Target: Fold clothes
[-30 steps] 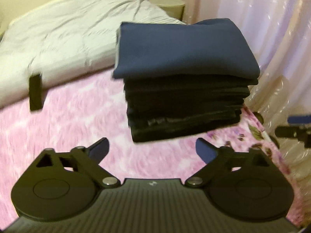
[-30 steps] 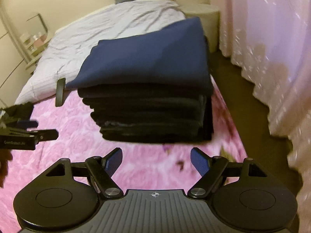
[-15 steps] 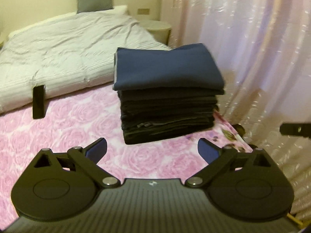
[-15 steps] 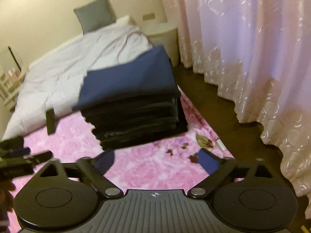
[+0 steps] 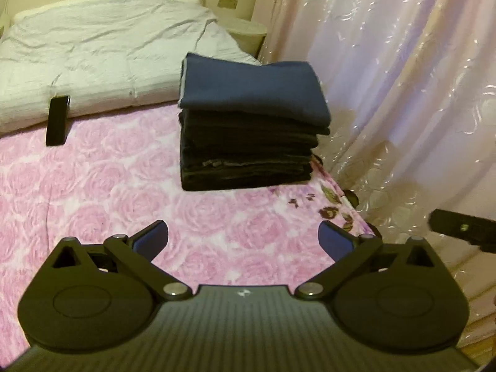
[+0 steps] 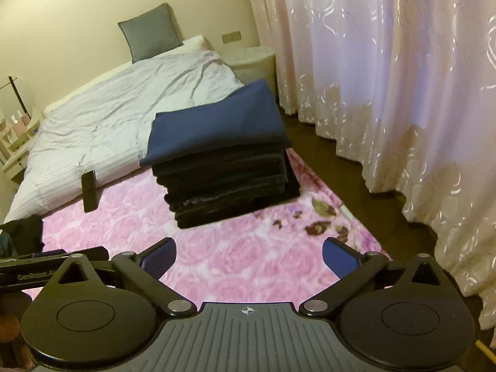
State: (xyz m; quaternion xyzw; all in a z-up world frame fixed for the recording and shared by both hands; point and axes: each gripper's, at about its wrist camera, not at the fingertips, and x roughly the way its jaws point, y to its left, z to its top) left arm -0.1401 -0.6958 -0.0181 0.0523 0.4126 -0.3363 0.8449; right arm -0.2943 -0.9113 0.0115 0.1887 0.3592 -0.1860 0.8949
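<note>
A stack of folded clothes (image 5: 248, 142) (image 6: 226, 173) rests on the pink rose blanket (image 5: 108, 192) (image 6: 241, 257), with a navy blue piece (image 5: 251, 90) (image 6: 223, 124) on top and several black pieces beneath. My left gripper (image 5: 243, 235) hangs open well short of the stack, nothing between its fingers. My right gripper (image 6: 249, 252) is open too, also back from the stack and empty. A dark crumpled garment (image 6: 23, 235) lies at the far left of the right wrist view.
A black remote-like object (image 5: 57, 120) (image 6: 89, 190) lies where the pink blanket meets the white duvet (image 5: 102, 52). Pink curtains (image 5: 403, 77) (image 6: 387, 77) hang on the right above dark floor (image 6: 356, 179). A round bedside table (image 6: 254, 62) stands by the bed.
Both grippers have pulled back and risen away from the stack, which now looks smaller and farther. Both stayed open. The stack has not moved.
</note>
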